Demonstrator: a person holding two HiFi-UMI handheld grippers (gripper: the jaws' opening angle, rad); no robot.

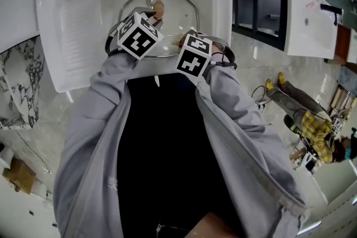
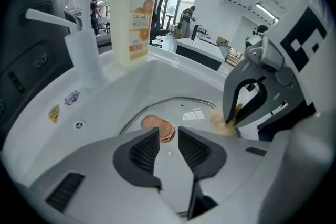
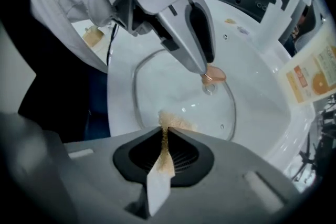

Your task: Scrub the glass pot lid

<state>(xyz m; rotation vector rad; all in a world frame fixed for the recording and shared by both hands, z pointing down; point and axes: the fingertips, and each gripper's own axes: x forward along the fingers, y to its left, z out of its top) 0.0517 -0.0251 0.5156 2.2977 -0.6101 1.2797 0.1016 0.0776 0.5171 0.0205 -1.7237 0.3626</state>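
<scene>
A white sink basin sits in a bright shop room. The round glass pot lid lies flat in it, copper knob pointing up. The left gripper, jaws apart, is just by the knob. The right gripper pinches a thin tan scrub pad near the lid's rim.

A pale soap bottle with an orange label stood on the back rim of the white sink, just beside the white faucet. Two small stickers sat on that rim near the faucet. A marble-patterned slab lay past the sink's left edge. Another white basin stood well to the right, and a person in a yellow checked shirt was on the floor beyond.
</scene>
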